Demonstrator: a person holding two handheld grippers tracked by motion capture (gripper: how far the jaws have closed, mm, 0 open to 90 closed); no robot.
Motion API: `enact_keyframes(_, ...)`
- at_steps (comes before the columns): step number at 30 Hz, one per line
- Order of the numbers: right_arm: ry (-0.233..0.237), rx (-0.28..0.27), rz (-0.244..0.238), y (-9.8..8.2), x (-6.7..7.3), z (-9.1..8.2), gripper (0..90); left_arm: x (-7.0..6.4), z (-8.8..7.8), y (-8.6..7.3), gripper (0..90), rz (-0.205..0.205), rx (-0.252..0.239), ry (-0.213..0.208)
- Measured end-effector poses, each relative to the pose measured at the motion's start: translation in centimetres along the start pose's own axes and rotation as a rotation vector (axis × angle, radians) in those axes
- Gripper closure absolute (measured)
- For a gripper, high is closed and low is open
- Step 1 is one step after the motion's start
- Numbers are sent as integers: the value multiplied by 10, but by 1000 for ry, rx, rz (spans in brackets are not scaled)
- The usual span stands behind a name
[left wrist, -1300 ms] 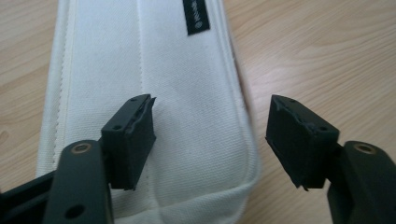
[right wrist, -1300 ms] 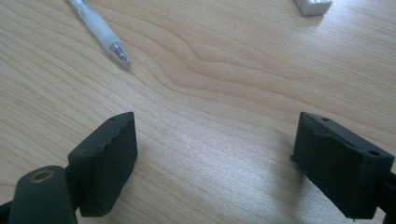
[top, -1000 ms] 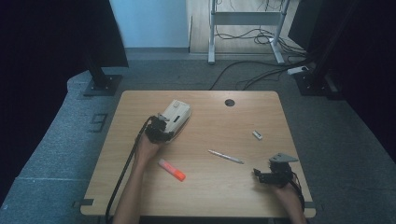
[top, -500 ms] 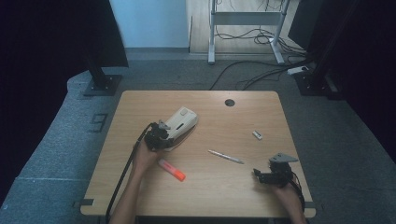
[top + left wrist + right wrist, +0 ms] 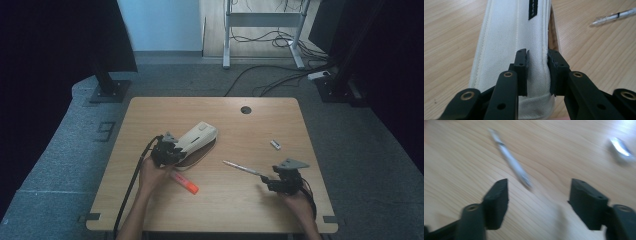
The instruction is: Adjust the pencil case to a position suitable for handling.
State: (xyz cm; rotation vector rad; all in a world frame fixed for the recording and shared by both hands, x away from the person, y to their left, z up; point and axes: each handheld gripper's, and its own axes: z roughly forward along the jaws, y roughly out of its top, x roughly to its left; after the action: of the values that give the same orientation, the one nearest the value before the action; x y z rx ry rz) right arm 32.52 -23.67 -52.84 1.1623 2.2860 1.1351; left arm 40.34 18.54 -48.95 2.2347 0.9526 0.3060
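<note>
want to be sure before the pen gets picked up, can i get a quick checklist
1. Left gripper shut on the white pouch: ok, its pads pinch a fold of the fabric.
2. Right gripper open for the pen: ok, its jaws have just been closing with nothing between them.
3. Pen lined up between the jaws: not ok, its tip lies ahead of them.
4. Pen free of clutter: ok, the orange marker and the small silver piece lie apart from it.
5. Pouch opening ready: cannot tell.
</note>
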Motion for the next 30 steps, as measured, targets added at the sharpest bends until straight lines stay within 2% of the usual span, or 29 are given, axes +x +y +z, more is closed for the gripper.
enact_keyframes(1,15,-1,-13,7,5,5,385,0,0,-1,717,-2,-5,-5)
enact_keyframes(2,54,-4,-36,20,16,17,425,-1,-1,-1,718,-3,-13,-12)
enact_keyframes(3,54,-4,-36,20,16,17,425,-1,-1,-1,719,-3,-13,-12)
enact_keyframes(6,118,6,-67,41,34,38,491,-2,-4,-2,720,-9,-24,-22)
enact_keyframes(7,136,10,-85,48,40,45,512,-2,-4,-3,720,-9,-28,-28)
enact_keyframes(8,165,18,-102,60,52,61,543,-3,-6,-3,721,-14,-32,-39)
enact_keyframes(9,165,18,-102,60,52,61,543,-3,-6,-3,721,-14,-32,-39)
enact_keyframes(10,179,26,-113,65,58,68,557,-3,-7,-3,721,-13,-34,-42)
enact_keyframes(12,189,56,-158,79,75,89,603,-4,-8,-4,722,-13,-34,-46)
enact_keyframes(13,189,56,-158,79,75,89,603,-4,-8,-4,722,-13,-34,-49)
enact_keyframes(14,194,68,-170,86,84,100,634,-4,-8,-5,722,-14,-35,-51)
enact_keyframes(15,194,68,-170,86,84,100,634,-5,-9,-5,722,-13,-36,-54)
enact_keyframes(19,218,77,-179,106,101,131,671,-6,-9,-6,720,-10,-36,-61)
enact_keyframes(20,218,77,-179,106,101,131,671,-6,-9,-6,720,-8,-35,-61)
enact_keyframes(22,224,82,-180,112,108,146,670,-7,-10,-6,719,-2,-34,-62)
enact_keyframes(25,217,84,-186,113,110,158,662,-7,-10,-7,713,0,-35,-64)
enact_keyframes(30,204,67,-185,114,111,164,659,-8,-8,-9,698,6,-39,-72)
